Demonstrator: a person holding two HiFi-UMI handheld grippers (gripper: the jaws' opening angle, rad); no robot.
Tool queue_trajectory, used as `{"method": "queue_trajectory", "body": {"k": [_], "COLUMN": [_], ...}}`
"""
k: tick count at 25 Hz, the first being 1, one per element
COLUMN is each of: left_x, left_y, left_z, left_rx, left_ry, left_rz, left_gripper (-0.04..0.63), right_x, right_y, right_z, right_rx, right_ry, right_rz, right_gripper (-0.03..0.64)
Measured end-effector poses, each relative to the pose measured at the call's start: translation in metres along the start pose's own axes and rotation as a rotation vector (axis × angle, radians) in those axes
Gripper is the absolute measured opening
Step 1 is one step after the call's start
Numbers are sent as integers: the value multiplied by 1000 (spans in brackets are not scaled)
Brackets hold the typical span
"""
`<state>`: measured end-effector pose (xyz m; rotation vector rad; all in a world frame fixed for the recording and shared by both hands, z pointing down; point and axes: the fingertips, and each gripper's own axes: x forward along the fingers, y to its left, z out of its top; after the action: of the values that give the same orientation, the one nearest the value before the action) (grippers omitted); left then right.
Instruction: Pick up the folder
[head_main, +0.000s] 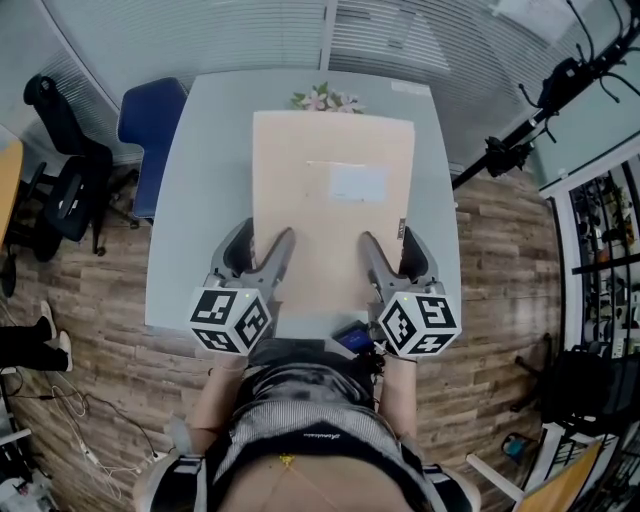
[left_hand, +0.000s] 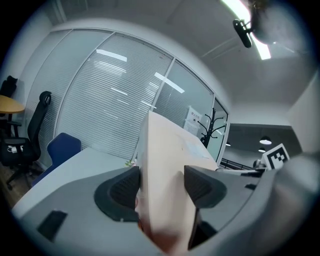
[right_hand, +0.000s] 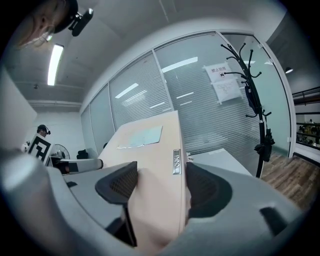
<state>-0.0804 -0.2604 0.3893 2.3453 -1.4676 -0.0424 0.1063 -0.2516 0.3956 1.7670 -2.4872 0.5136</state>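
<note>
Head view: gripping one beige folder (head_main: 335, 195) at its near end with two grippers, left gripper (head_main: 264, 246) and right gripper (head_main: 391, 246) side by side, pointing away over one grey table (head_main: 200, 190)

Left gripper view: clamped wide across the folder's left edge, pads (left_hand: 123, 188) pressing both faces, aimed nearly level

Right gripper view: likewise clamped wide on the right edge, beside one small metal tag (right_hand: 176, 161)
</note>
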Motion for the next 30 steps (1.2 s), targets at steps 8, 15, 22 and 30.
{"method": "queue_trajectory", "body": {"k": [8,15,22,30], "left_x": [-12,-11,-10,-11], "left_y": [-12,-21,-27,-26], "left_z": [5,8,9,10], "left_rx": [19,23,18,10], "left_ry": [-30,-45,-49,-53], "left_rz": [4,-4,-10,-7], "left_gripper": [276,276,276,276], "right_x": [-16,-24,-29,-29], "right_y": [3,-2,-5,-3], "right_z": [3,10,14,15], "right_rx": [5,-7,-16,-21], "right_ry": [-23,-39,-46,-45], "right_rz": [3,-3,-9,-6], "right_gripper": [307,304,301,298]}}
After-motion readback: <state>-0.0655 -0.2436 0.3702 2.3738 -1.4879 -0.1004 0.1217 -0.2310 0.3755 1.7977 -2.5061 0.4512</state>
